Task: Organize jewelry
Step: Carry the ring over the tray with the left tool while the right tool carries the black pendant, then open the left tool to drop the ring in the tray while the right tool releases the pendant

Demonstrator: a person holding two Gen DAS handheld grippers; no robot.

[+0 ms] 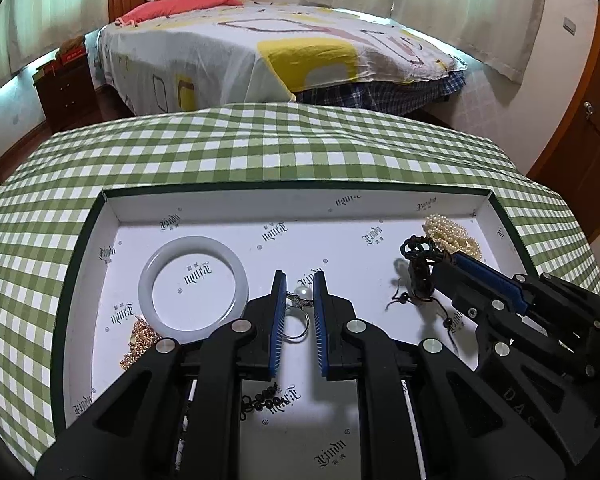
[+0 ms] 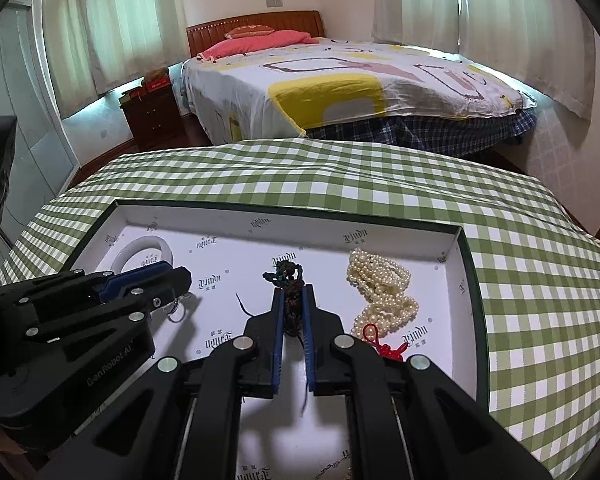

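Left gripper [image 1: 300, 300]: fingers parted, held low and level. Right gripper [image 2: 292, 312]: fingers nearly closed, pinching a dark cord bracelet [image 2: 290, 280].

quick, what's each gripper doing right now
Left gripper: open around the pearl keyring, not yet clamped.
Right gripper: shut on the dark braided bracelet.

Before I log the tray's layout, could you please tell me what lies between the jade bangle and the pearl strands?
In the left wrist view, a pearl keyring and a dark braided bracelet lie between bangle and pearls.
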